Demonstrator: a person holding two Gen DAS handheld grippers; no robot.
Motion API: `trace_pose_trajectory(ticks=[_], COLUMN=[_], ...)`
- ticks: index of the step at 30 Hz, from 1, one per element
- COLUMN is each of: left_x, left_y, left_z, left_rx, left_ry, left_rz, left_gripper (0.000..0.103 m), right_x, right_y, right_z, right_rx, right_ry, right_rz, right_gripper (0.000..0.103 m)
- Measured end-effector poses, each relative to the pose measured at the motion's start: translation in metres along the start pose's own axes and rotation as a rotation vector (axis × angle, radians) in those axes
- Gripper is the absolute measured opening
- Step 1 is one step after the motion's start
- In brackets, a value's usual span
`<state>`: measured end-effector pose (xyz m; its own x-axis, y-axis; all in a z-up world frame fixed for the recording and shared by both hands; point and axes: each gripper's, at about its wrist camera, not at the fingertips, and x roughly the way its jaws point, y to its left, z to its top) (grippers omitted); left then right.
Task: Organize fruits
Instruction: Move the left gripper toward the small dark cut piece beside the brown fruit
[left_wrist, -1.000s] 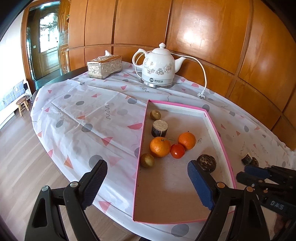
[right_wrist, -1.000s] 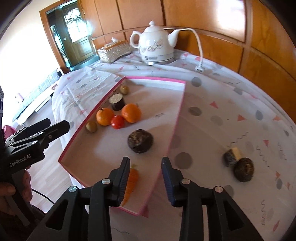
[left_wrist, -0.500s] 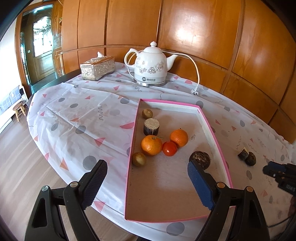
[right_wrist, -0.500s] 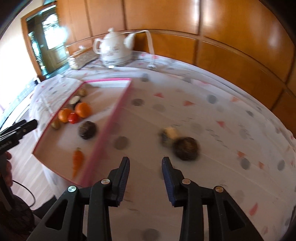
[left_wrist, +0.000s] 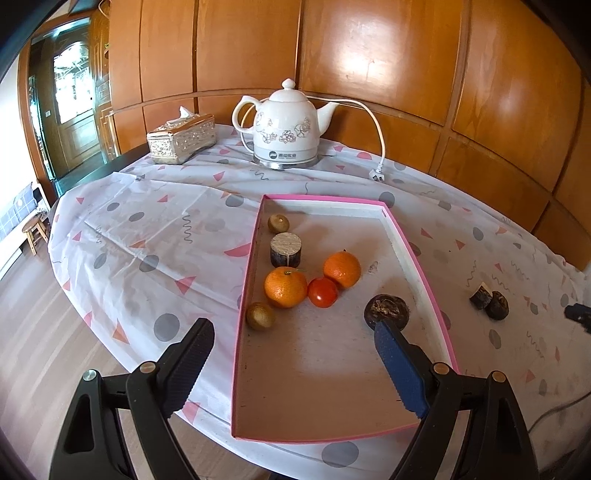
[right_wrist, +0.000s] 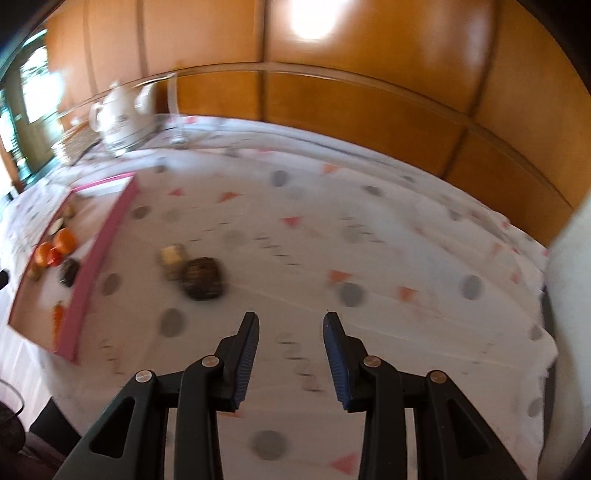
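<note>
Hovering over the pink tray (left_wrist: 421, 266), left gripper (left_wrist: 291, 350) has fingers wide apart, empty. Right gripper (right_wrist: 290, 354) is over tablecloth (right_wrist: 369, 258), fingers narrowly apart, empty. Two dark fruits (right_wrist: 203, 277) lie outside the tray; oranges (left_wrist: 285, 287) and tomato (left_wrist: 323, 292) inside.

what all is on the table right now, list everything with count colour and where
tray: 1, pink rim, middle of table
oranges: 2, orange, in tray
tomato: 1, red, between the oranges
small round fruits: 2, brownish green, tray's left side
log slice: 1, dark bark, in tray
dark ball: 1, brown, tray's right side
carrot: 1, orange, tray's near end
dark pieces: 2, brown, cloth right of tray
kettle: 1, white, far side
tissue box: 1, silver, far left
tablecloth: 1, white patterned
left gripper: open, empty
right gripper: open, empty
</note>
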<state>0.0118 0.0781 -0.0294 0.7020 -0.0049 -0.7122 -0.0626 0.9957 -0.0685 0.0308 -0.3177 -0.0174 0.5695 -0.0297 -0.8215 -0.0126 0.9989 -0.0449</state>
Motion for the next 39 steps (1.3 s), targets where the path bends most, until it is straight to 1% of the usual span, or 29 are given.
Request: trace_pose_trajectory(ticks=[5,6,7,8,12,18,23,30,32,34,37,39], left_x=[0.002,0.002,0.002,0.003,0.004,0.007,0.012,0.018,0.021,0.024,0.029,0.034], left_y=[-0.011,-0.013,-0.015,-0.018,-0.027,-0.042,-0.058,-0.087,-0.098,-0.107,-0.123,-0.136], left_z=[0.002,0.003,0.003,0.003,0.005,0.008,0.009,0.015,0.017,0.019,0.025,0.029], left_rx=[0.029,0.037,0.041,0.049,0.075,0.115,0.153,0.217,0.244,0.26,0.286,0.312], left_ry=[0.002,0.003,0.004,0.004,0.009,0.012,0.02,0.023,0.025,0.03,0.043,0.065], left_rz=[-0.008,-0.01,-0.012,-0.015,-0.022,-0.025,-0.037,-0.073,-0.092,-0.106,-0.146,-0.196], left_gripper=[0.089,0.089,0.089,0.089,0.089,0.089,0.089,0.089,0.089,0.089,0.088,0.082], right_x=[-0.004,-0.004,-0.004,-0.004,-0.003,0.0,-0.002,-0.002,-0.004,-0.004,-0.007,-0.008], right_y=[-0.052,-0.061,-0.074,-0.084,-0.124,-0.173,-0.186,-0.202,-0.206,-0.215,-0.229,-0.236], right_z=[-0.004,-0.005,-0.006,-0.007,-0.015,-0.03,-0.036,-0.047,-0.052,-0.058,-0.067,-0.071], right_rx=[0.104,0.124,0.155,0.182,0.31,0.511,0.585,0.671,0.703,0.753,0.828,0.86], right_ry=[0.003,0.003,0.005,0.006,0.012,0.02,0.023,0.022,0.027,0.04,0.049,0.055], right_rz=[-0.105,-0.123,-0.146,-0.162,-0.224,-0.285,-0.317,-0.328,-0.341,-0.358,-0.357,-0.369], right_gripper=[0.037,0.038,0.042,0.042,0.042,0.043,0.043,0.043,0.045,0.051,0.052,0.052])
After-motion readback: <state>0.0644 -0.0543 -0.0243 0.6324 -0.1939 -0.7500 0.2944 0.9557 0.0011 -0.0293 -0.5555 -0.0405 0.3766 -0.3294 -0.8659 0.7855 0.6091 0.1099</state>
